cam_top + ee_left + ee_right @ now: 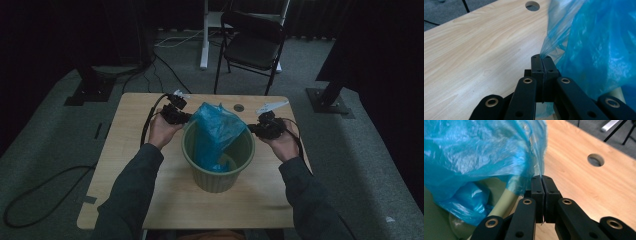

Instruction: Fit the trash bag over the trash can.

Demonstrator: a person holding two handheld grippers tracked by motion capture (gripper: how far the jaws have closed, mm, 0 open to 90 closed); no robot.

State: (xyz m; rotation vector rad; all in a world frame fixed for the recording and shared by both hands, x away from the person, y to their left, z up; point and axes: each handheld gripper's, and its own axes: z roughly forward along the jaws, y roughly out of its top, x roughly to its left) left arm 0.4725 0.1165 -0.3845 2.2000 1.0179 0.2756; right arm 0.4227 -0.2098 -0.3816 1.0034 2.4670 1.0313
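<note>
A blue plastic bag [216, 131] hangs into a pale green ribbed bin [220, 175] in the middle of the wooden table [150, 195]. My left gripper [181, 117] holds the bag's left edge at the bin's rim; in the left gripper view the jaws [543, 60] are pressed together on a pinch of blue film [594, 45]. My right gripper [256, 129] grips the bag's right edge; its jaws [541, 180] are shut on the film [479, 152] above the bin's rim [504, 200].
A round cable hole [239, 107] is in the table behind the bin. A black folding chair [252, 45] and a white stand [205, 35] are on the floor beyond. Cables [35, 195] lie on the carpet at the left.
</note>
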